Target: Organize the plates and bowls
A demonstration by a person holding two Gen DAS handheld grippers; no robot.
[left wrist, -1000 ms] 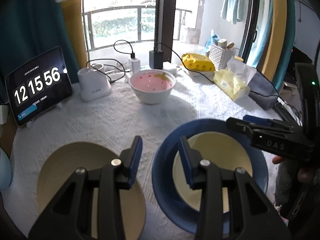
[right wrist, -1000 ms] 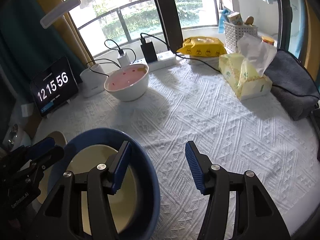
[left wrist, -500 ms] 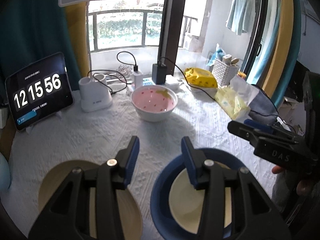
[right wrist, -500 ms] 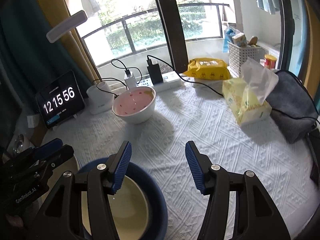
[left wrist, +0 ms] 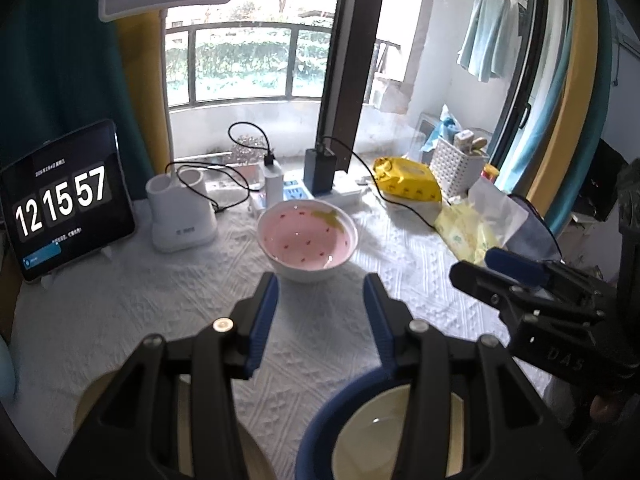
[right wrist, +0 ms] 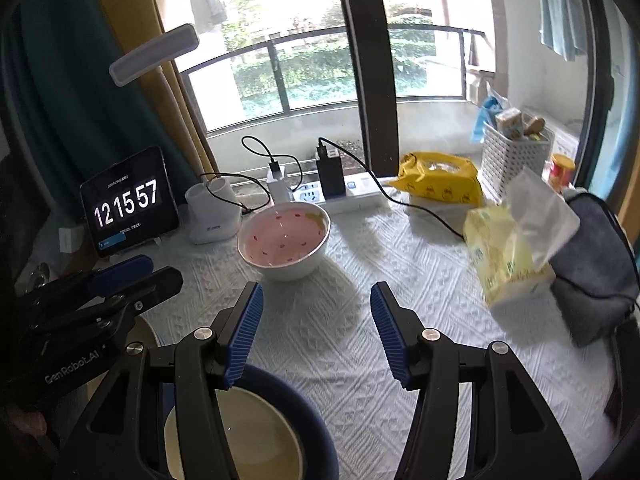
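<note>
A round table (right wrist: pixel 360 344) under a white textured cloth stands before a balcony window. Left gripper (left wrist: pixel 320 316) and right gripper (right wrist: pixel 316 332) both point obliquely down and toward the far edge, raised above the cloth; each appears side-on at the margin of the other's view. The left's jaws stand moderately apart, the right's somewhat wider, and nothing lies between either pair (bare cloth shows in both gaps).

Task items, counted: one pink bowl (left wrist: pixel 307 242) with small red marks, upright, opening facing up, toward the far edge just ahead of both grippers; one blue plate (right wrist: pixel 304 408) at the near edge carrying one cream dish (right wrist: pixel 256 436) nested in it, largely hidden behind the gripper bodies; one tan plate (left wrist: pixel 90 396) at the near left edge, only its rim visible. All are round, so no long axis applies.

Other items along the far edge: a tablet clock (right wrist: pixel 128 200), a white lamp base (left wrist: pixel 180 216), a power strip (right wrist: pixel 344 196) with chargers, a yellow pack (right wrist: pixel 440 178). At the right edge: a tissue box (right wrist: pixel 504 260) and a grey bag (right wrist: pixel 596 260).
</note>
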